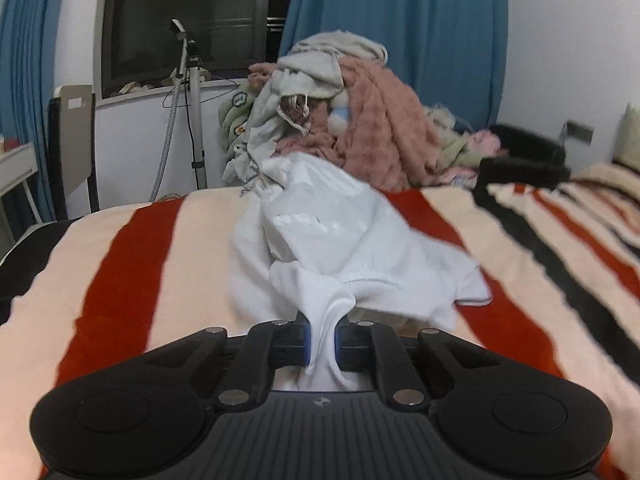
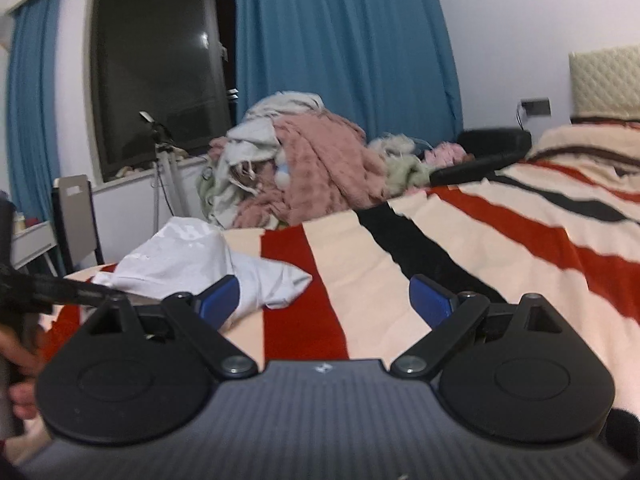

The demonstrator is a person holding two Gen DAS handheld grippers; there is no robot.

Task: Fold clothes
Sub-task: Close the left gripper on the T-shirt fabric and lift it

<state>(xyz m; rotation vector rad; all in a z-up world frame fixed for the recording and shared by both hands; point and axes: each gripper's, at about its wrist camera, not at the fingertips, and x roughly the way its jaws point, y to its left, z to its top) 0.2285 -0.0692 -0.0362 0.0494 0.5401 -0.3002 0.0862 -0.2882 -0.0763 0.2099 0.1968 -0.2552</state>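
A crumpled white garment [image 1: 336, 240] lies on the striped bed cover [image 1: 132, 264]. My left gripper [image 1: 323, 340] is shut on a bunched fold of that white garment, and the cloth runs up from between its blue pads. In the right wrist view the same white garment [image 2: 188, 260] sits at the left. My right gripper [image 2: 325, 300] stands open above the cover, its left blue pad [image 2: 220, 298] just in front of the garment's near edge, with nothing between its fingers. The left gripper [image 2: 48, 288] shows as a dark blur at the left edge, with a hand [image 2: 20, 376] below it.
A heap of pink, grey and green clothes [image 1: 340, 120] is piled at the bed's far edge before blue curtains [image 1: 400, 40]. A black chair [image 1: 524, 160] stands beside it. A dark window [image 1: 184, 20], a stand [image 1: 192, 112] and a chair back [image 1: 74, 148] are at the left.
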